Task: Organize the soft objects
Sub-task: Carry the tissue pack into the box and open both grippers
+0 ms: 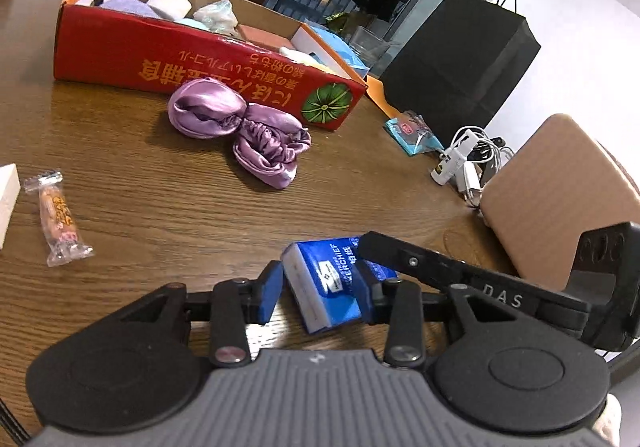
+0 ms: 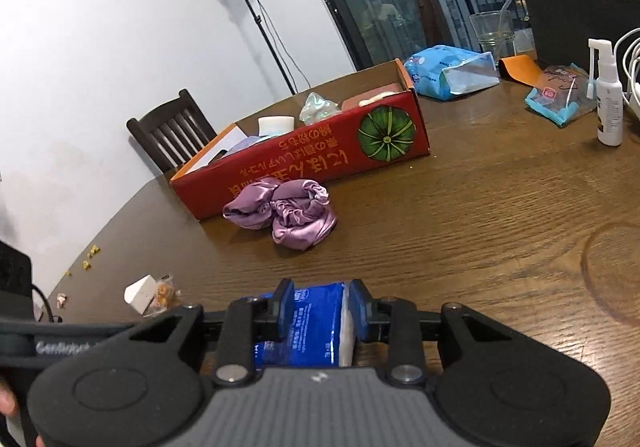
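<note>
Tissues in a blue pack sat near on the table, squeezed by both the left gripper and the right gripper. It looked light and squishy. Farther off lay a slippery purple cloth, just before the red box.

The right gripper pinches a blue tissue pack between its blue pads, low over the wooden table. At twelve o'clock lies a crumpled purple satin cloth, touching the red cardboard box behind it. At two o'clock a white spray bottle stands upright.
</note>
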### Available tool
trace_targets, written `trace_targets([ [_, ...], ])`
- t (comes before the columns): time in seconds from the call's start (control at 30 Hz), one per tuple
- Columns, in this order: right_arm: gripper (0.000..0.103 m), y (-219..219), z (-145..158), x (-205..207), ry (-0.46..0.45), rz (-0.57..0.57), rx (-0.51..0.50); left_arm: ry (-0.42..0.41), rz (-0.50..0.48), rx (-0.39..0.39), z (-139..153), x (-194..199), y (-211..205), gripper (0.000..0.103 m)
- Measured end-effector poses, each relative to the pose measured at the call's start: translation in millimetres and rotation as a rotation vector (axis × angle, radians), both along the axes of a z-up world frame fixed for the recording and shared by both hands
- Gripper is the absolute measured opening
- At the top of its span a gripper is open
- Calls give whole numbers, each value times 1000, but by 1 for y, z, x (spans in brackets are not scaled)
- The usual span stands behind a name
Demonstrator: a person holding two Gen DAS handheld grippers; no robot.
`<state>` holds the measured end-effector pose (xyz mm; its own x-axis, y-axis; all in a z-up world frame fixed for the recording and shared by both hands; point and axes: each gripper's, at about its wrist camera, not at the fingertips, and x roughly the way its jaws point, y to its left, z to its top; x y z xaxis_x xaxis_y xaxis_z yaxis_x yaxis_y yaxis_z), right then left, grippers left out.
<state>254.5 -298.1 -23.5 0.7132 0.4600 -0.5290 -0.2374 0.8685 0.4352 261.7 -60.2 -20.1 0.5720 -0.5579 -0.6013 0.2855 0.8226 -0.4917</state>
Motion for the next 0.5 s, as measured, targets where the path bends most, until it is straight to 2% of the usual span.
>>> trace_targets([
  [0.2,31,-7,-5,-6,24,16,24,52,-12,-49,-8,2,-1,36],
  [0.33,29,-8,-7,-6,30,12,61,48,-2,-43,-4,2,-3,32],
  [0.4,29,-10,1,-4,13,8,75,22,-4,-50,8,7,-2,32],
  [0.5,29,-11,29,14,-56,20,82,-73,-22,-44,42,29,1,32],
])
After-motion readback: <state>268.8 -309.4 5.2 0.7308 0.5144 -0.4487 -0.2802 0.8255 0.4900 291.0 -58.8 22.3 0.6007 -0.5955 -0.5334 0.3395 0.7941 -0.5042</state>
